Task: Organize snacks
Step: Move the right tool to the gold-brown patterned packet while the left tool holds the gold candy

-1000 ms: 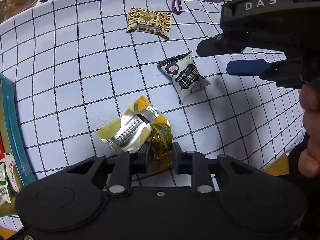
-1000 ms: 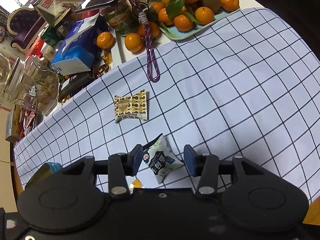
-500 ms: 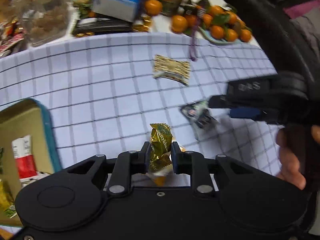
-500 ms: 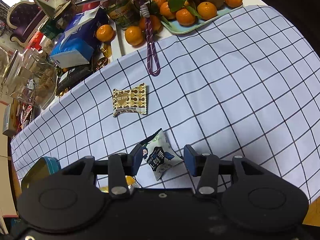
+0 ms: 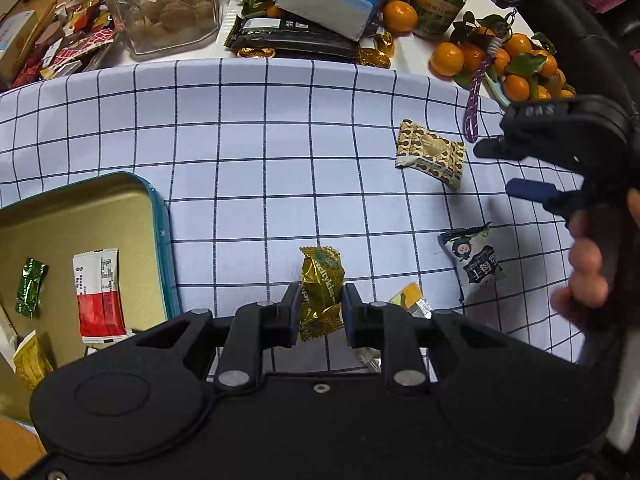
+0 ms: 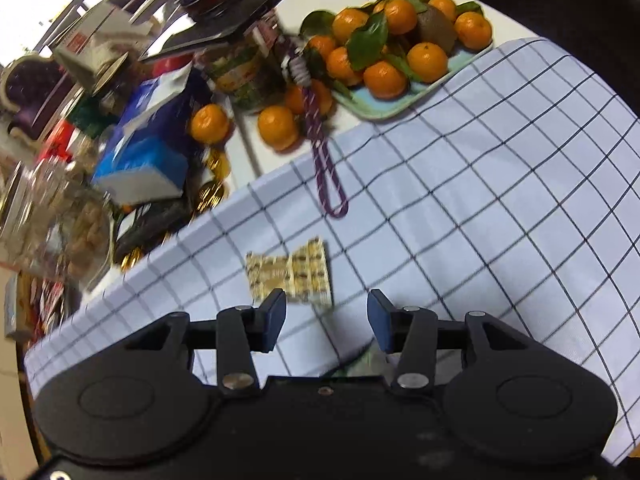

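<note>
Snacks sit partly sorted: the teal-rimmed tin [image 5: 160, 216] at left holds a red-and-white sachet [image 5: 100, 292], a green candy [image 5: 30, 288] and a yellow packet [image 5: 28, 360]. Left tongs [image 5: 320, 314] clamp a crinkled gold-foil candy [image 5: 322, 280] upright above the checked counter [image 5: 280, 160]. Right tongs [image 6: 326, 320] stand apart, empty (patterned gold packet [image 6: 290, 272] just beyond).

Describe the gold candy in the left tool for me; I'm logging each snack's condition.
The gold candy is a small pillow-shaped sweet in shiny, crinkled gold foil with green print and crimped ends. It stands upright, pinched at its lower half between the left tool's two black pads, lifted above the checked cloth. Nothing else touches it.
</note>
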`<state>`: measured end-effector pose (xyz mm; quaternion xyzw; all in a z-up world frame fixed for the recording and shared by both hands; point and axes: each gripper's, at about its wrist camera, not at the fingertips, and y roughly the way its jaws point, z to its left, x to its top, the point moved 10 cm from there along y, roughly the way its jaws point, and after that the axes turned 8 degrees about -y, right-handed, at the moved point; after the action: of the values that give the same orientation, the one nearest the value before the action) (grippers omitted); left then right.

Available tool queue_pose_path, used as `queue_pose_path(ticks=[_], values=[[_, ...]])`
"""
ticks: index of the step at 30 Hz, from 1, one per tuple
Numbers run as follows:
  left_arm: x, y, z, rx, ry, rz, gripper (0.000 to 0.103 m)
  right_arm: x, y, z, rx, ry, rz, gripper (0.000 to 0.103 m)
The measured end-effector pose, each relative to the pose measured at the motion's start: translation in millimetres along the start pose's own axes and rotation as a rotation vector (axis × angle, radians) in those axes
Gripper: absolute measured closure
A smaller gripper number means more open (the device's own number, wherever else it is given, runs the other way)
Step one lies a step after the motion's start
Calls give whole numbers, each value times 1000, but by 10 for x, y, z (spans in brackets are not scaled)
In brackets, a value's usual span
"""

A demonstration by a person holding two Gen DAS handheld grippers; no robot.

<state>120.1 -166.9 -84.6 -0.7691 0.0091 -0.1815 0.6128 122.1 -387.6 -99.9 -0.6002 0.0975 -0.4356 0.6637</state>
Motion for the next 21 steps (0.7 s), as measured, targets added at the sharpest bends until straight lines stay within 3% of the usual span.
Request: queue_pose_path(ticks=[5, 9, 14, 21], values=[[-9, -42, 7, -25, 0, 11, 73, 155, 183, -38, -28, 98, -26, 54], [1, -68, 35, -32, -12, 12, 73, 214, 363, -16, -64, 98, -33, 54], [40, -79, 72, -41, -28, 14, 73, 180, 473, -15, -134, 55, -35, 56], [77, -32, 104, -50, -56, 33, 73, -89, 426, 83, -147, -108, 70, 57]])
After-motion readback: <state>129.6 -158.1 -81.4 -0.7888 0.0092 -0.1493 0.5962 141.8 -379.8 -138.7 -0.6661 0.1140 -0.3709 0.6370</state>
